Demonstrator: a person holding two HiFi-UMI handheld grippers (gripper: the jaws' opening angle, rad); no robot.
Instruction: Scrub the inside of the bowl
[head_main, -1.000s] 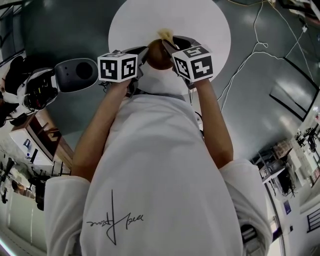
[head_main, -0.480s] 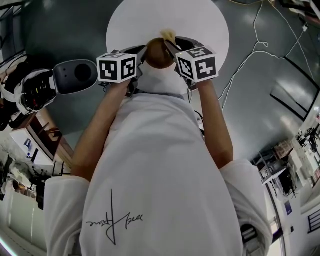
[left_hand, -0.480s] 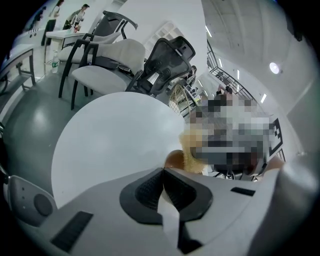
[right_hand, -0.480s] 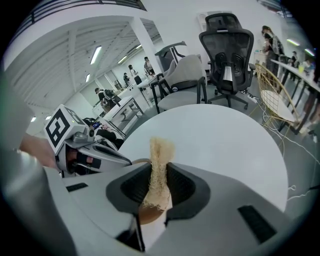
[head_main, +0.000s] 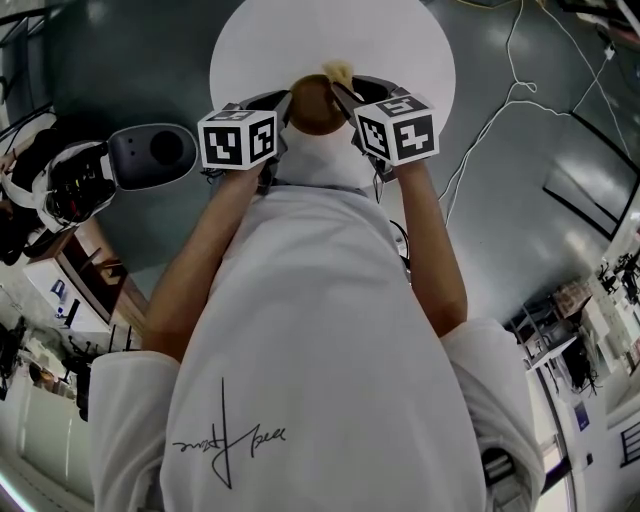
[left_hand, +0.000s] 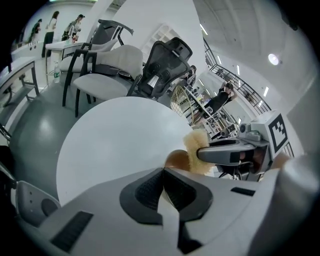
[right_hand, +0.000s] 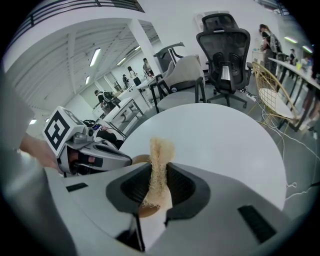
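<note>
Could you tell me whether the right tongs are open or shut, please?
Shut: the right tongs pinch the fibrous scrubber tightly between them.

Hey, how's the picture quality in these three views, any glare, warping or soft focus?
Head view: strong fisheye bending, pale sheen on the grey floor, white table evenly lit without harsh shadows. Left gripper view: dark corners, ceiling lamp blown out, distant people small and soft. Right gripper view: same dark rim, scrubber fibres fairly crisp close to the lens.
</note>
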